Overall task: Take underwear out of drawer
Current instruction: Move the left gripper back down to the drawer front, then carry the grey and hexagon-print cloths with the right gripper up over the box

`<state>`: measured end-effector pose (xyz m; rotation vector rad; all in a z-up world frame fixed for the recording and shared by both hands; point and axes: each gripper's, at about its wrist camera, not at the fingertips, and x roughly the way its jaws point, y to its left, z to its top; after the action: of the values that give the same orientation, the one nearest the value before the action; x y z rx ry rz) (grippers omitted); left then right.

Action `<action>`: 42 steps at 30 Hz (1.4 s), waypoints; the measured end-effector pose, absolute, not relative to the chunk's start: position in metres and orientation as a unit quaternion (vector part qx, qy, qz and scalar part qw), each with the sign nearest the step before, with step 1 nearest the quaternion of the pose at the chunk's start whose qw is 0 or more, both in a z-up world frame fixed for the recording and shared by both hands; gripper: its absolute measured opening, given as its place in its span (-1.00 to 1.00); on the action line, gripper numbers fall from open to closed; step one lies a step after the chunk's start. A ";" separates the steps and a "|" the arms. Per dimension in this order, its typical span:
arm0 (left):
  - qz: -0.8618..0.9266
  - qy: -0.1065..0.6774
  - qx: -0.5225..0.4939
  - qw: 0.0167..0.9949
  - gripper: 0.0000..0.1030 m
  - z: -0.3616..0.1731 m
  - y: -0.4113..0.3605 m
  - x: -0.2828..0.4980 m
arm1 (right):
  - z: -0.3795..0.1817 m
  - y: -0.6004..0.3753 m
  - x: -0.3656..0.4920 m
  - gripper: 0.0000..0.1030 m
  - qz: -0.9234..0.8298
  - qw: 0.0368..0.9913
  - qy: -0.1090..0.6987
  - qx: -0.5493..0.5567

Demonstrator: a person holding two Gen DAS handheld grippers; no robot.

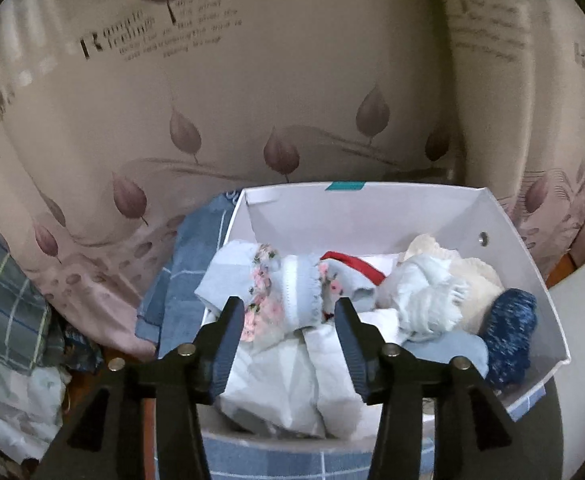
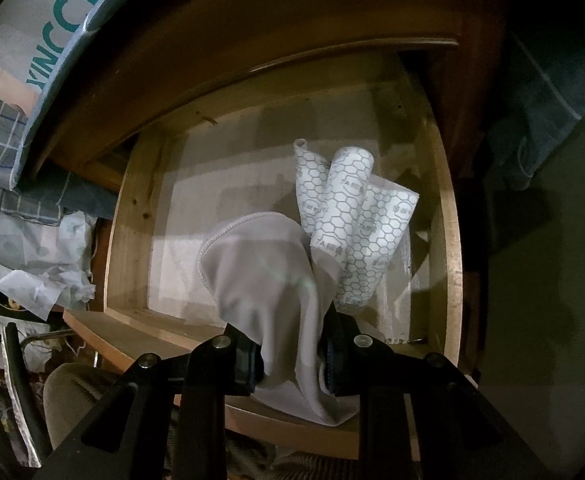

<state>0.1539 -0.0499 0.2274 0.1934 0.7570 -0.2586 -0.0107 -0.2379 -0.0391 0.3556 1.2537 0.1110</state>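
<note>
In the right wrist view the right gripper (image 2: 290,364), at lower centre of the frame, is clamped on a grey piece of underwear (image 2: 260,276), the cloth bunched between its fingers (image 2: 248,364) and draped up over the open wooden drawer (image 2: 448,240). A white cloth printed with hexagons (image 2: 360,216) sits just behind it, toward the right of the drawer's pale floor.

In the left wrist view the left gripper (image 1: 290,312) hangs with its jaws parted and nothing pressed between them, above a white box (image 1: 524,240) that fills the lower right of the frame. Beyond the fingertips lies a light blue floral garment (image 1: 292,292) (pink flowers along its edges), with a dark blue knitted piece (image 1: 510,336) against the box's right wall
</note>
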 end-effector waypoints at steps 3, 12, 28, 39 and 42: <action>-0.133 0.352 0.093 0.922 0.01 0.237 -0.047 0.135 | -0.039 -0.235 -0.011 -0.57 0.049 0.794 0.584 0.160; -0.135 0.328 0.100 0.929 0.10 0.221 -0.019 0.059 | -0.039 -0.226 -0.009 -0.57 0.040 0.796 0.586 0.142; -0.073 0.424 0.068 0.900 0.10 0.055 0.027 -0.016 | -0.035 -0.216 -0.009 -0.57 0.027 0.806 0.582 0.101; -0.068 0.433 0.015 0.899 0.10 0.028 0.045 -0.029 | -0.027 -0.201 -0.010 -0.57 0.028 0.817 0.574 0.050; -0.065 0.438 0.003 0.897 0.10 0.026 0.049 -0.027 | -0.021 -0.200 -0.011 -0.57 0.028 0.822 0.567 0.045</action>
<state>-0.0272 0.0495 0.0264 0.0063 0.9067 -0.1343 -0.0111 -0.1997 -0.0209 0.0965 1.2069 0.0599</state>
